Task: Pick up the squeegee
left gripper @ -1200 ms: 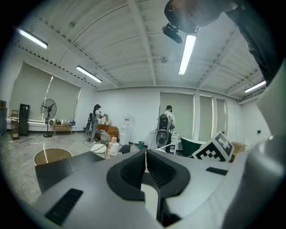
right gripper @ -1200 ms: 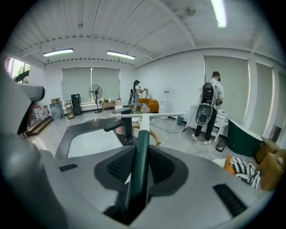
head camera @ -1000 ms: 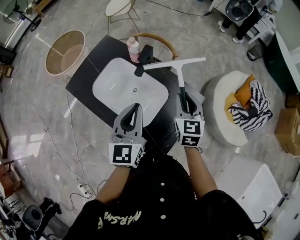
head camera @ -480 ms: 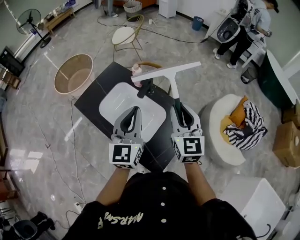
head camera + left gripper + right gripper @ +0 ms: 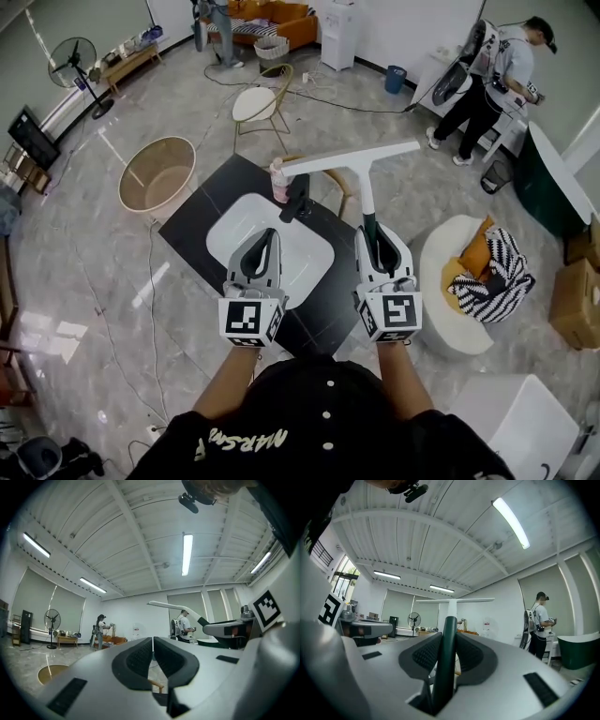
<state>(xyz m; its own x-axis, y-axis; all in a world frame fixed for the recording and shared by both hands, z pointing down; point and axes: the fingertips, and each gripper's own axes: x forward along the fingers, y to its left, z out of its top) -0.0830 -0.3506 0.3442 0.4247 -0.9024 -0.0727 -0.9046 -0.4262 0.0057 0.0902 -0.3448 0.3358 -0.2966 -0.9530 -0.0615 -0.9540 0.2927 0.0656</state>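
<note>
The squeegee (image 5: pixel 354 159) has a long white blade, a white shaft and a dark green handle (image 5: pixel 367 223). My right gripper (image 5: pixel 372 236) is shut on that handle and holds the tool level in the air, blade away from me, above the black counter (image 5: pixel 200 228). In the right gripper view the green handle (image 5: pixel 445 660) runs between the two pads, with the blade (image 5: pixel 454 601) straight ahead. My left gripper (image 5: pixel 266 236) hovers beside it over the white sink (image 5: pixel 242 220), shut and empty. The left gripper (image 5: pixel 153 640) has its pads pressed together, and the squeegee (image 5: pixel 172 605) shows to its right.
A black faucet (image 5: pixel 298 199) and a pink bottle (image 5: pixel 278 180) stand at the sink's far edge. A round tan tub (image 5: pixel 157 173) sits left on the floor, a white pouf (image 5: pixel 448 281) with striped cloth at the right. A chair (image 5: pixel 258 103) and a person (image 5: pixel 497 66) are farther back.
Both grippers have risen, the right more. The squeegee has come up with the right gripper, well above the counter and faucet. The head view has tilted up toward the room.
</note>
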